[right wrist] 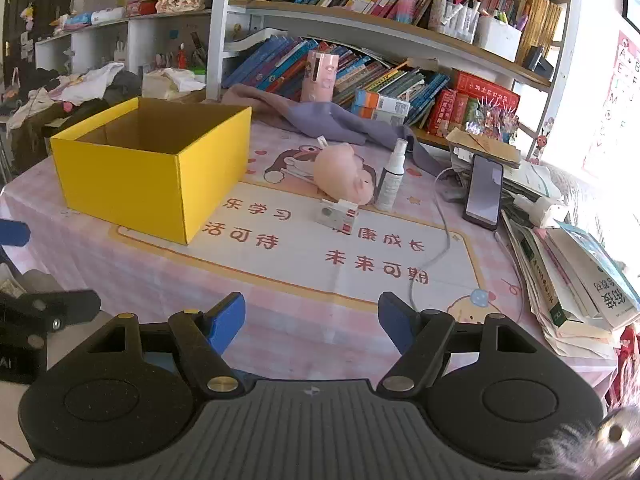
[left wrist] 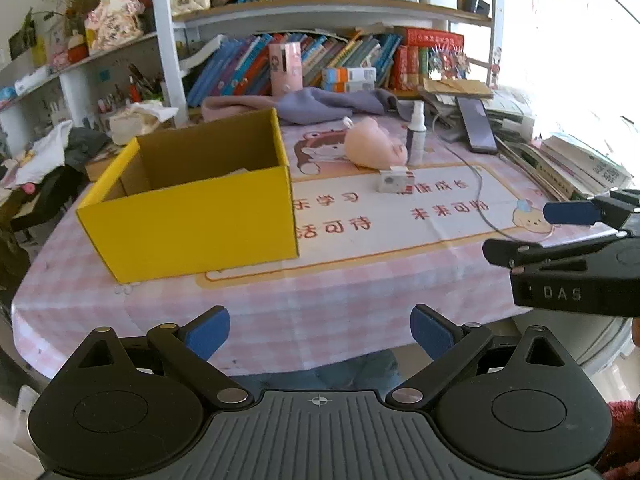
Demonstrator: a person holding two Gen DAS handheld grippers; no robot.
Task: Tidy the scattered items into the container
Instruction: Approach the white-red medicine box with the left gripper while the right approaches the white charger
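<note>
Left wrist view shows the left tool point(left wrist: 320, 330) at the bottom of the frame, wide open and holding nothing. The right tool point(right wrist: 312, 316) is the same, wide open and empty. The yellow box point(left wrist: 192, 216) stands on the desk point(left wrist: 340, 292) at left centre, and it looks nearly empty. Right of it, near the middle of the frame, lie a pink toy point(left wrist: 376, 144), a spray bottle point(left wrist: 416, 136) just beside it, and a small carton point(left wrist: 395, 180) in front. I judge no item is picked yet. Next, one tool should reach forward to the carton, the nearest one, and close on it.
</note>
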